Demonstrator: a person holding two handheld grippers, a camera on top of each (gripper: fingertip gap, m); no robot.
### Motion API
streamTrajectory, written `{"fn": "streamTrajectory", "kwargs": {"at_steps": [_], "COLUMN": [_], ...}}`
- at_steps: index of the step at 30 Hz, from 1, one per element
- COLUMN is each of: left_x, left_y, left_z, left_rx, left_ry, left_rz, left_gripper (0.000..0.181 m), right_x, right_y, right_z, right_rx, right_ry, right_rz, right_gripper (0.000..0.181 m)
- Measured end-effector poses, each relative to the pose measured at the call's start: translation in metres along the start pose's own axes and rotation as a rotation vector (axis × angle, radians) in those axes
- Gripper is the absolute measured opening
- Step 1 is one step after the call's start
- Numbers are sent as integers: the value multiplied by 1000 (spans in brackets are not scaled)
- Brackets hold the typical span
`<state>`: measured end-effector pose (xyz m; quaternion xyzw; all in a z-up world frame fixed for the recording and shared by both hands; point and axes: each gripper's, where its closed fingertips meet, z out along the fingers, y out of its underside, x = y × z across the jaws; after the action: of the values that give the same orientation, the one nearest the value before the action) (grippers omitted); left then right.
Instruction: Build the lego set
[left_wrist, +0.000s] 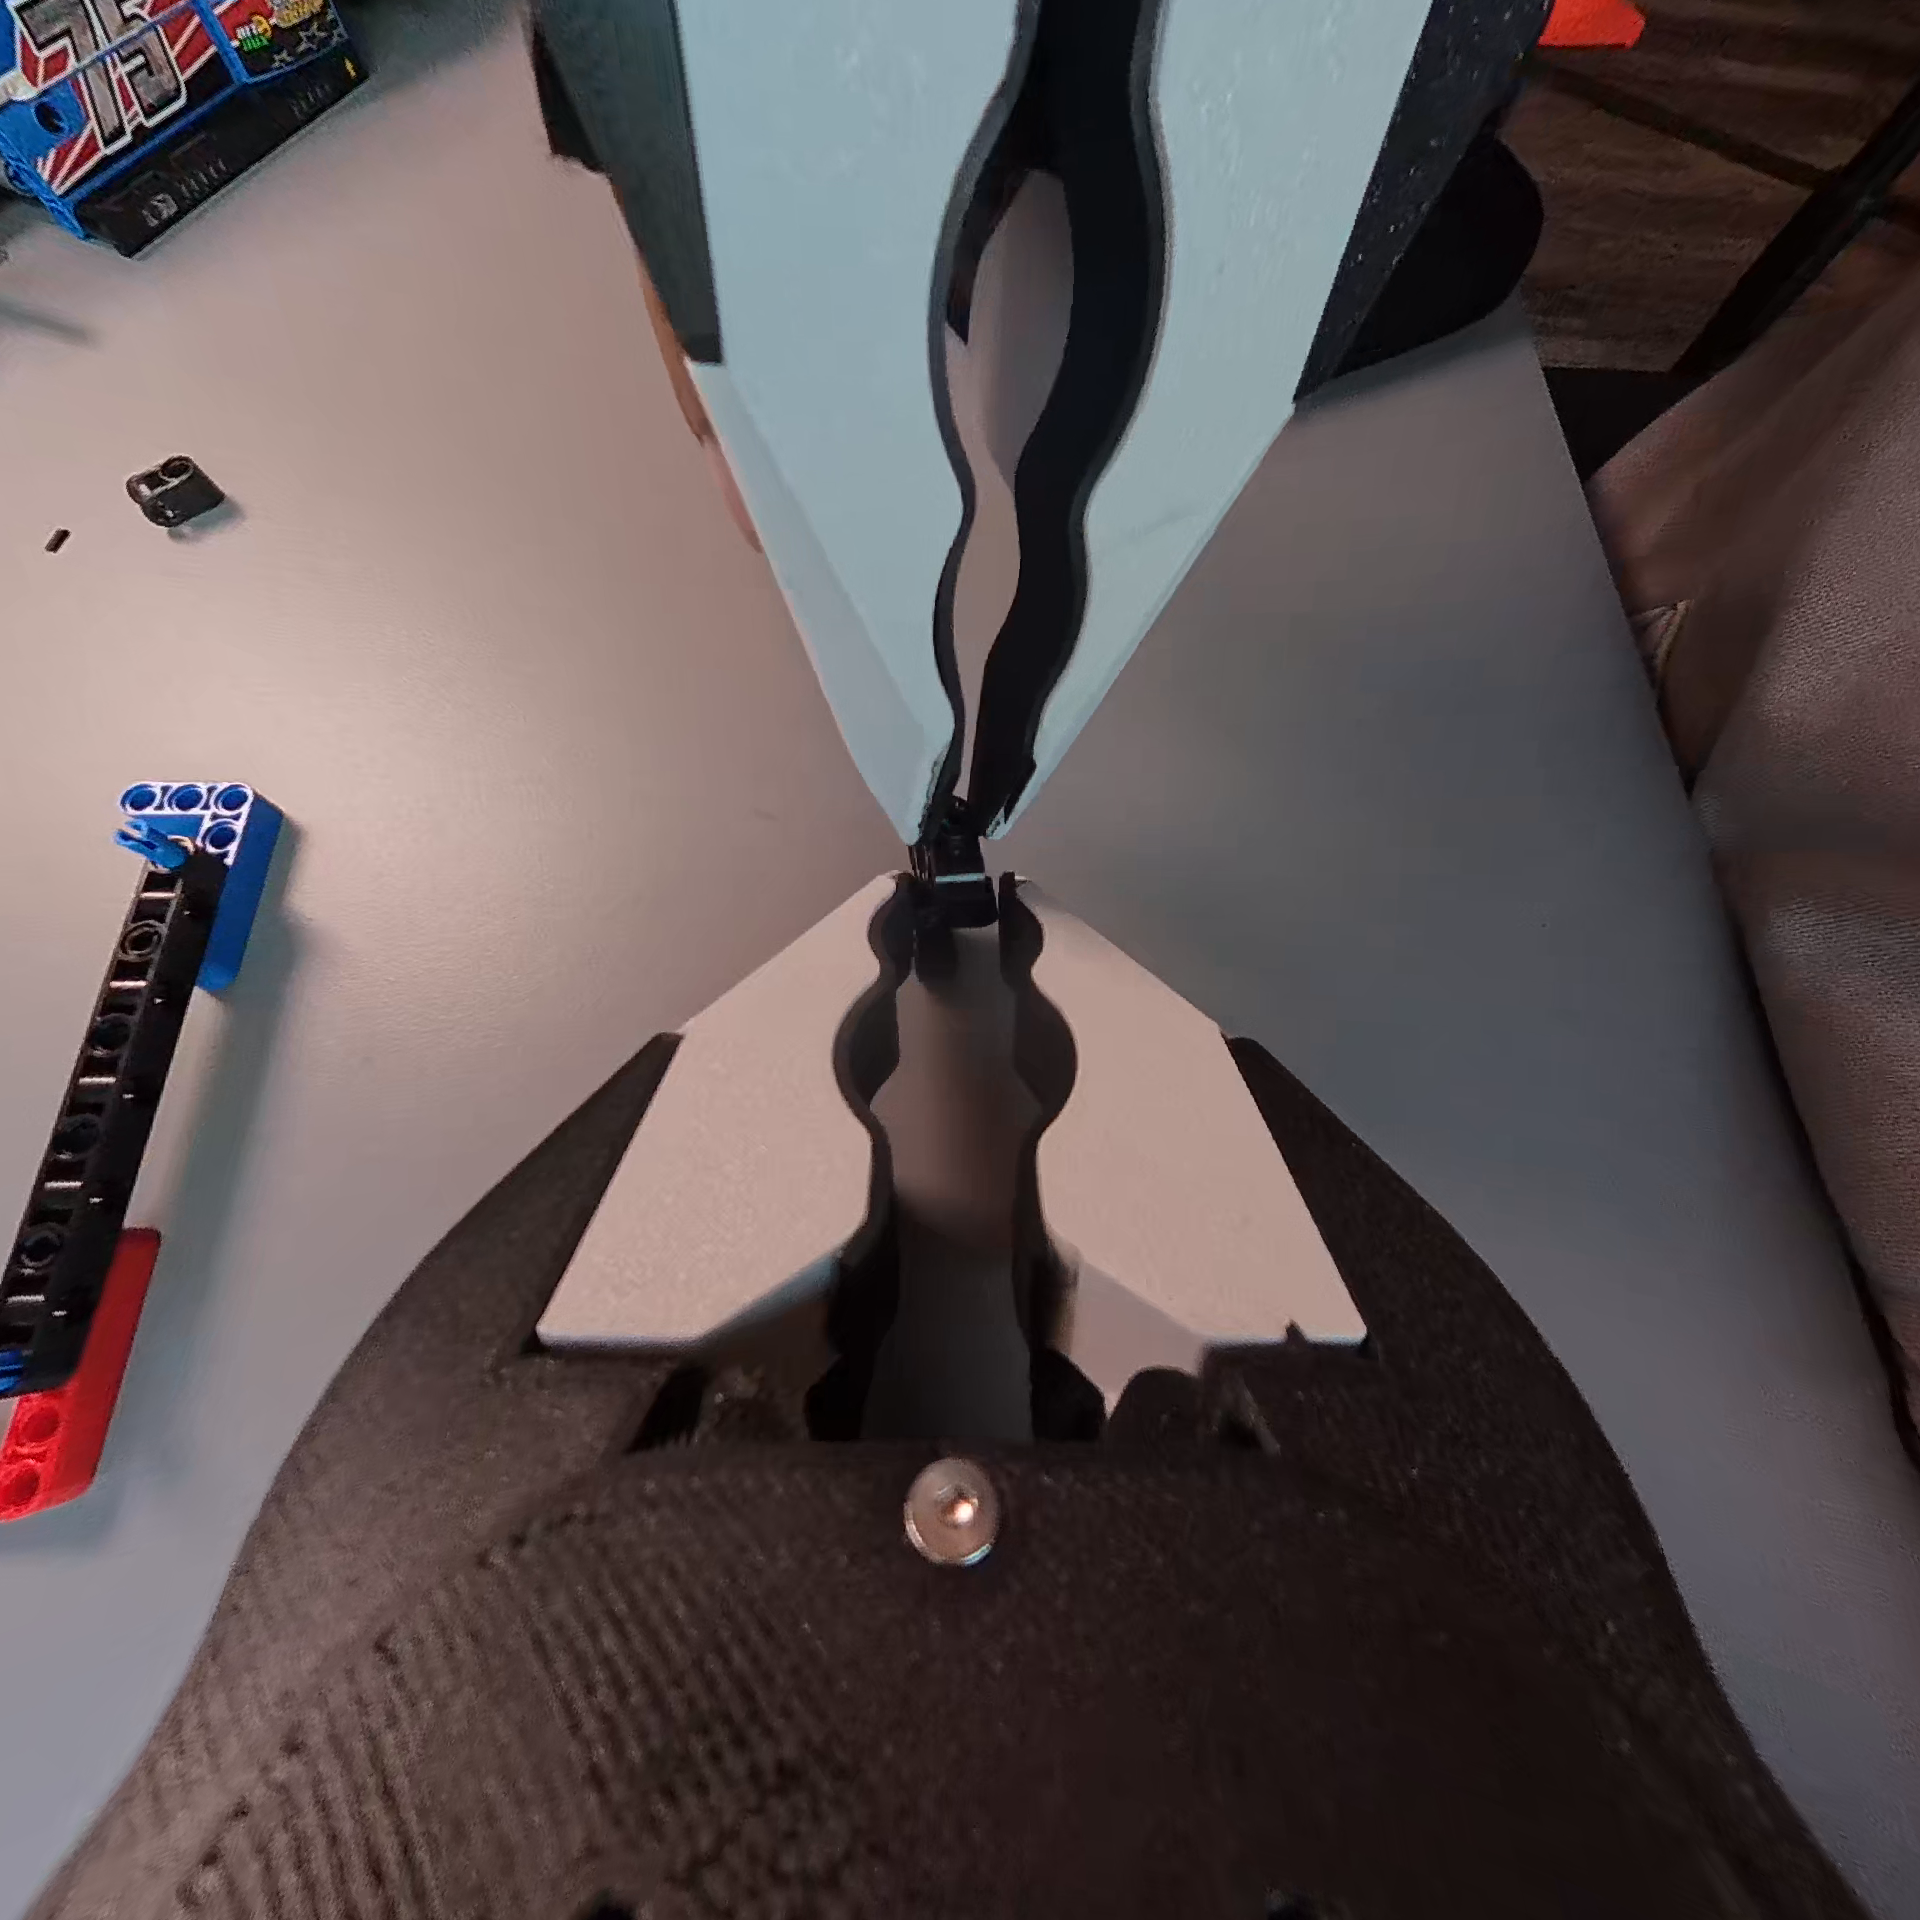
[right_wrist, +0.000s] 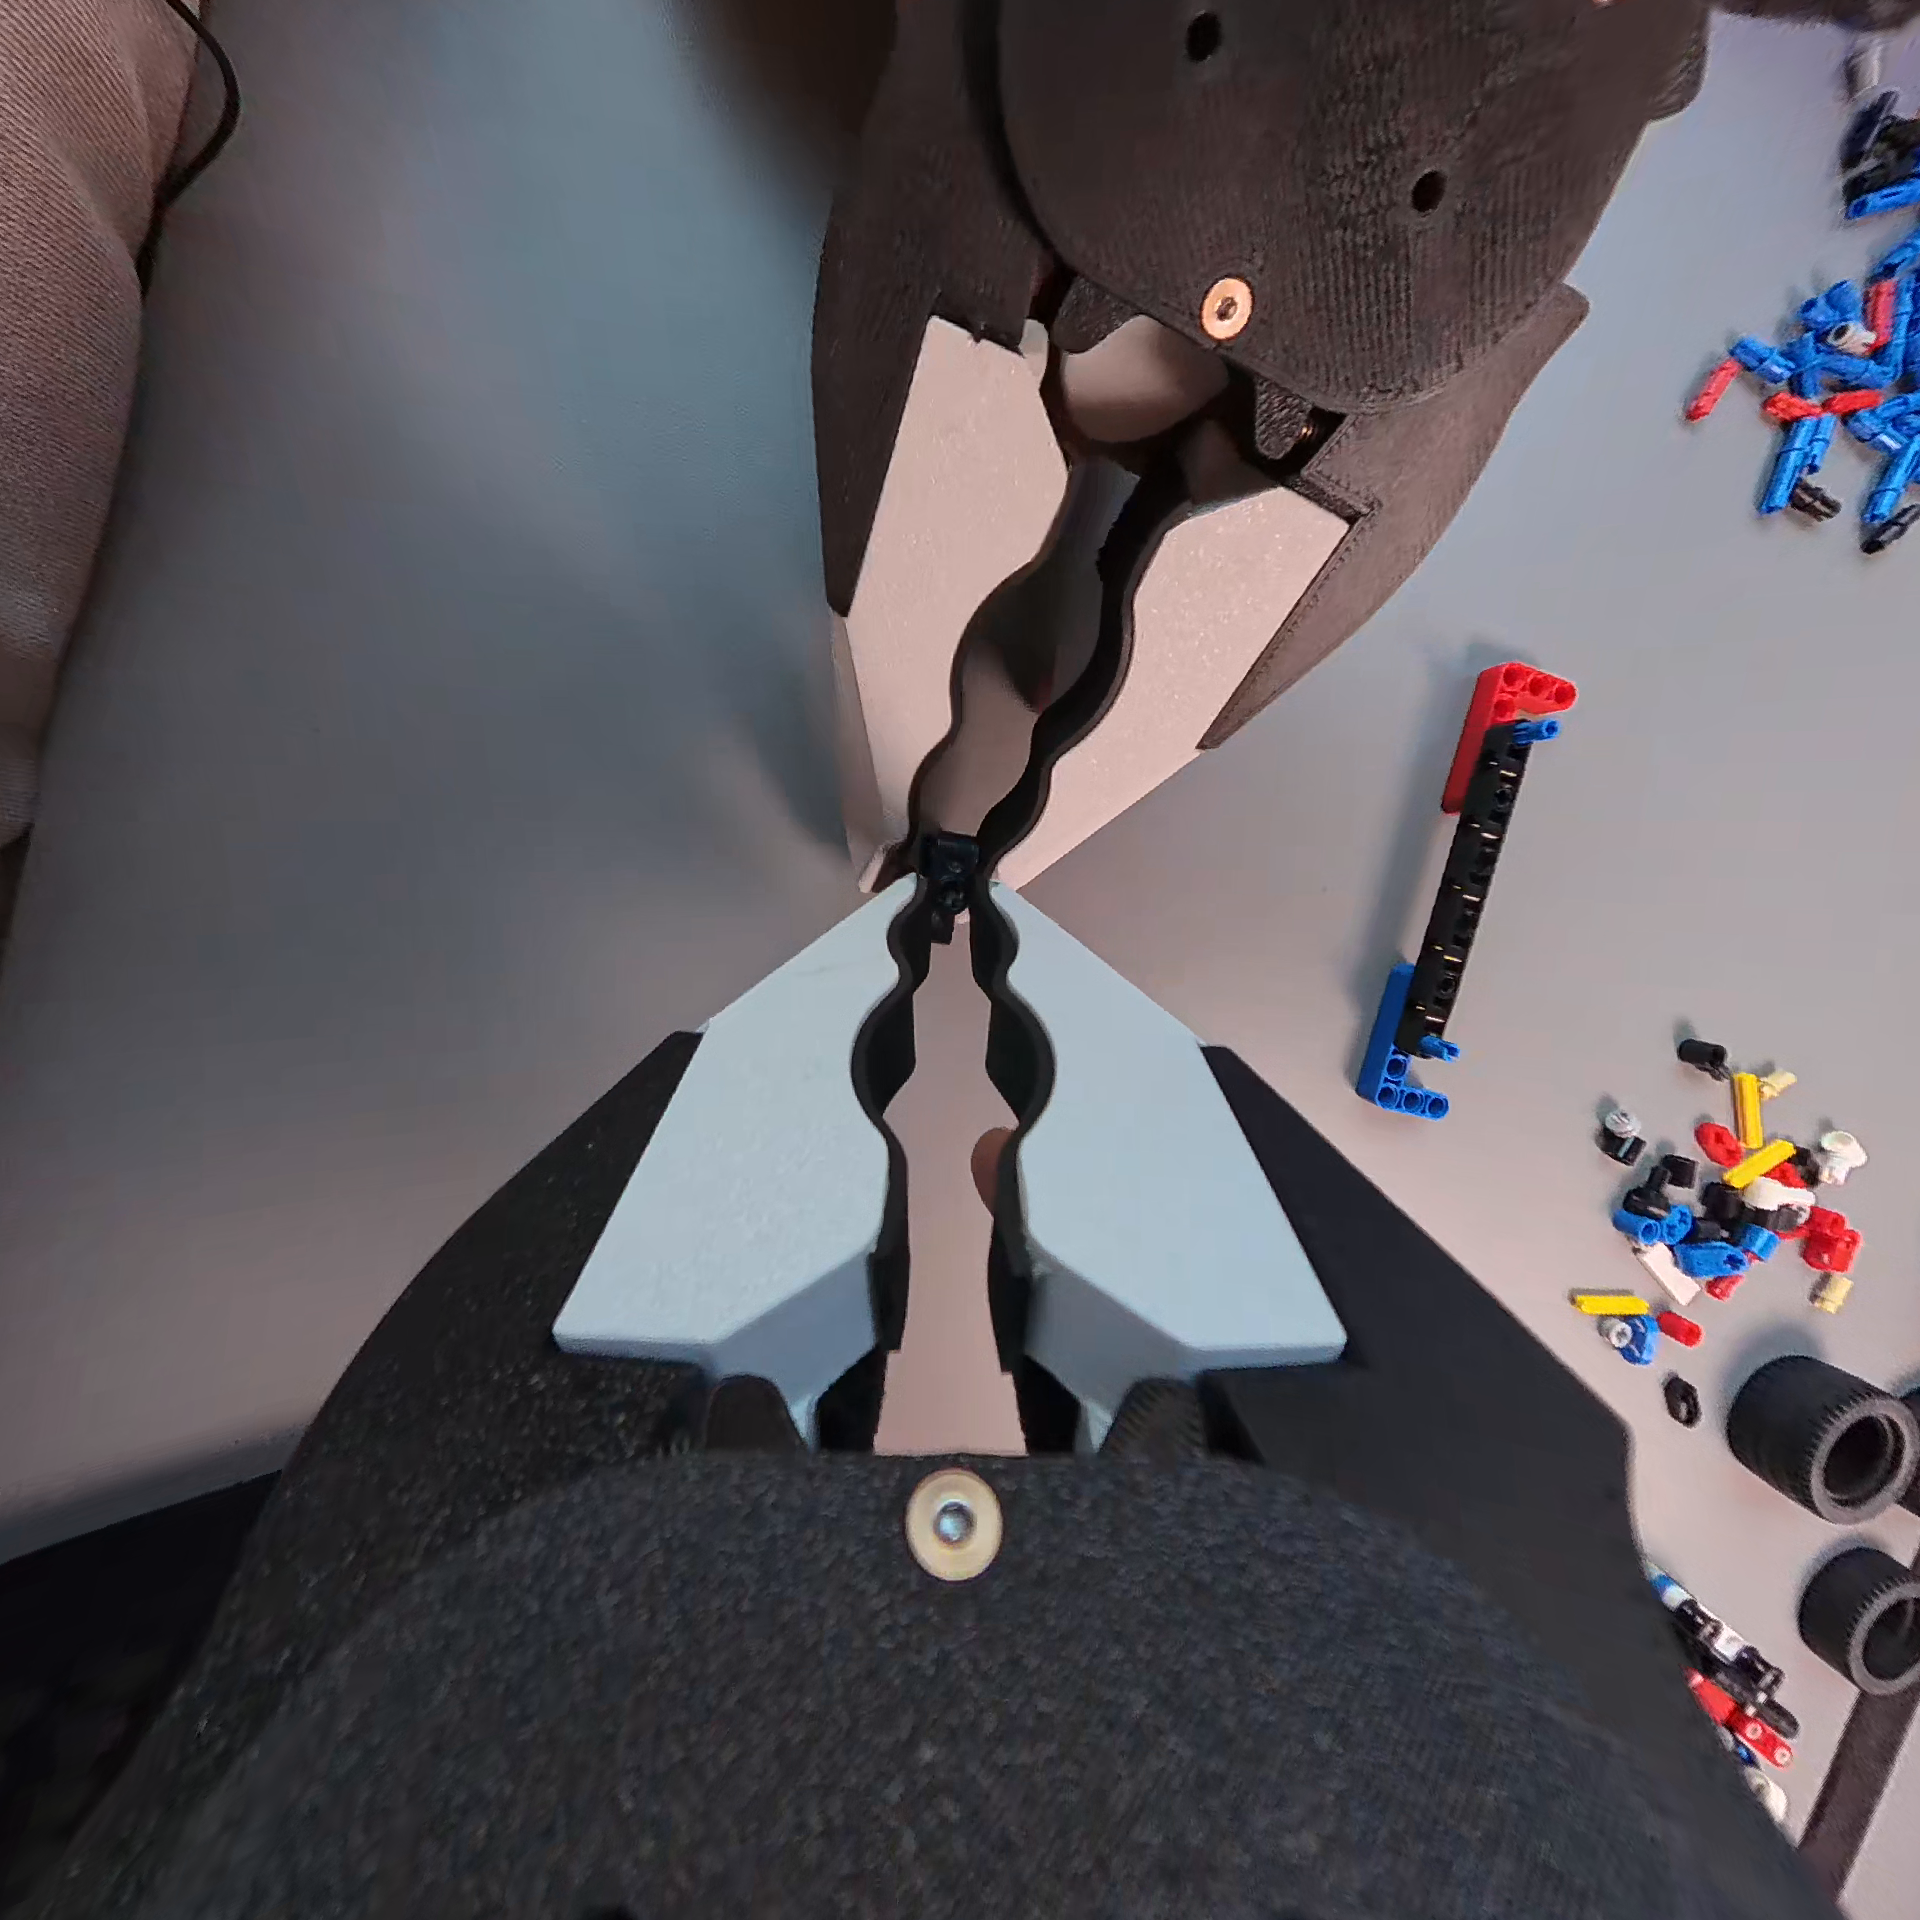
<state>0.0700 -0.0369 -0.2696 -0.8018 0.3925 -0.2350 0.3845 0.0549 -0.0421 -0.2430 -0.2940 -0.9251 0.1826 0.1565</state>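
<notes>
My two grippers meet tip to tip above the grey table (left_wrist: 468, 675). My left gripper (left_wrist: 956, 902), with grey fingers, is shut on a small black lego piece (left_wrist: 961, 891). My right gripper (right_wrist: 951, 906), with light blue fingers, is shut on a small black piece (right_wrist: 948, 868) that touches the left one's. In the left wrist view the right gripper (left_wrist: 966, 821) comes in from the top. In the right wrist view the left gripper (right_wrist: 951, 844) comes in from the top. A partly built assembly (left_wrist: 104, 1091), a long black beam with a blue and a red L-piece, lies on the table (right_wrist: 1475, 883).
A lego box (left_wrist: 156, 94) lies at the far left, with a loose black connector (left_wrist: 175, 488) nearby. A pile of blue and red pins (right_wrist: 1839, 395), a mixed pile of small parts (right_wrist: 1745, 1216) and black tyres (right_wrist: 1829, 1444) lie on the right. A grey-brown cushion (left_wrist: 1818, 831) borders the table edge. My left and right fingertips are right by each other. The loose black connector (left_wrist: 175, 488) is about equally far from each gripper, around 20 centimeters.
</notes>
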Motion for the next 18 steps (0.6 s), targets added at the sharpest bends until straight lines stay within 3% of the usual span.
{"fn": "streamTrajectory", "kwargs": {"at_steps": [1, 18], "left_x": [-1, -2], "left_y": [0, 0], "left_z": [0, 0], "left_rx": [0, 2], "left_ry": [-6, -11], "left_rz": [1, 0], "left_gripper": [16, 14], "right_x": [1, 2], "right_y": [1, 3], "right_z": [0, 1], "right_rx": [-5, -47], "right_ry": [-11, -83], "right_rz": [4, 26], "right_gripper": [5, 5]}}
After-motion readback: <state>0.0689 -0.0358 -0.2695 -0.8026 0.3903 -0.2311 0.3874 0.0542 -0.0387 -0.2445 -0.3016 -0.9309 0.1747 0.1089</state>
